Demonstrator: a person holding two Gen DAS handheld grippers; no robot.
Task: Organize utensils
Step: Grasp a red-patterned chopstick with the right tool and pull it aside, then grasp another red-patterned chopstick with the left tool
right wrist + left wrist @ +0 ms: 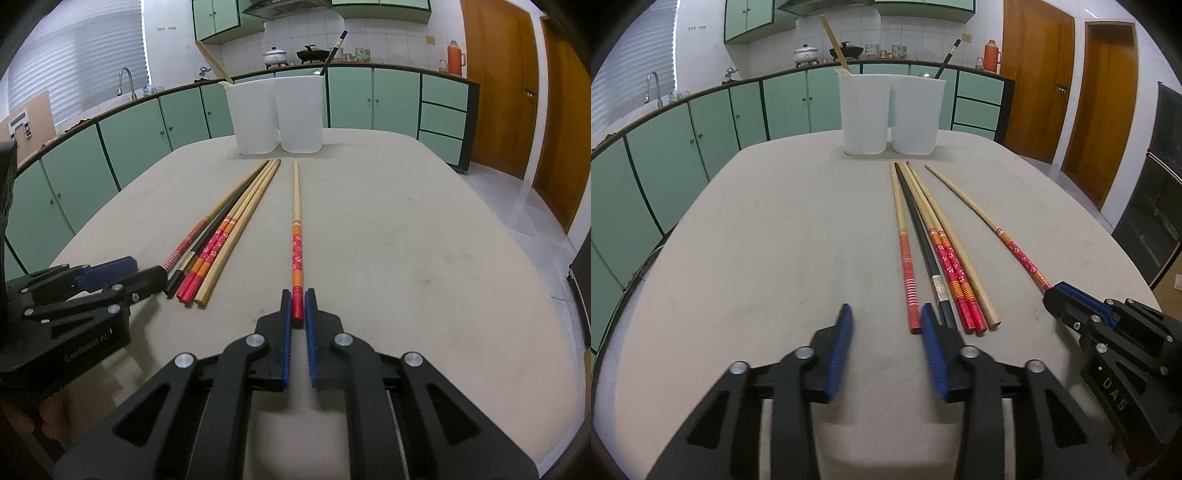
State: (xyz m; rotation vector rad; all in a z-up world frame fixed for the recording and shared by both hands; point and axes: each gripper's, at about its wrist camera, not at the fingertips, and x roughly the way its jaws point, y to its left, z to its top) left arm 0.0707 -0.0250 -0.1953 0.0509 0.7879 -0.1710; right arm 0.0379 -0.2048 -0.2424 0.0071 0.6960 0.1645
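The right hand-held gripper (298, 301) is clenched on the red end of a lone flowered chopstick (296, 236) lying on the tabletop (424, 258), its tip toward twelve o'clock. The left hand-held gripper (885, 317) is released, with five bundled chopsticks (936, 243) at its one o'clock.

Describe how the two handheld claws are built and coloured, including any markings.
Both the left claw and right claw have black angular frames with silver pivot bolts and blue ribbed finger pads. Pale lettering marks each body's side. No cables or sleeves show.
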